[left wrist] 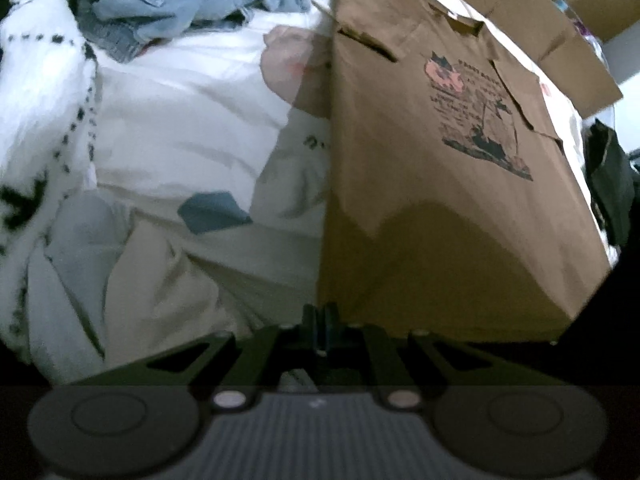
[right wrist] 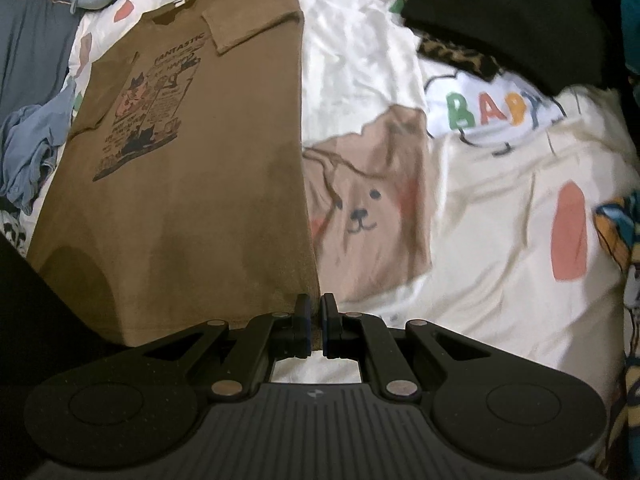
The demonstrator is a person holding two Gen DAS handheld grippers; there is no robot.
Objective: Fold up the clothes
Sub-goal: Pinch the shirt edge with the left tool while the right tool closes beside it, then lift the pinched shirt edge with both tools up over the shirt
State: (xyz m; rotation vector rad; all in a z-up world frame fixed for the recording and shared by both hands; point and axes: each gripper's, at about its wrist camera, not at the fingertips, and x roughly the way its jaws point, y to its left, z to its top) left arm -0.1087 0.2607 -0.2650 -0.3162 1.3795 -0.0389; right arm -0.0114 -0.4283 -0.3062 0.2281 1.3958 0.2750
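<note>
Brown printed T-shirt (right wrist: 192, 184) lay flat on a cartoon-print bedsheet (right wrist: 460, 240), both sleeves already folded inward, print side up, collar at the far end. Left gripper (left wrist: 320, 320) at the near left hem corner and right gripper (right wrist: 316, 320) at the near right hem corner, each with jaws pressed together and seemingly pinching the hem edge, though blurred at the left. Best handled, judging from this, by lifting both corners level and together, carrying the hem straight toward the collar, keeping the side edges aligned and clear of the blue clothes pile (left wrist: 172, 4).
</note>
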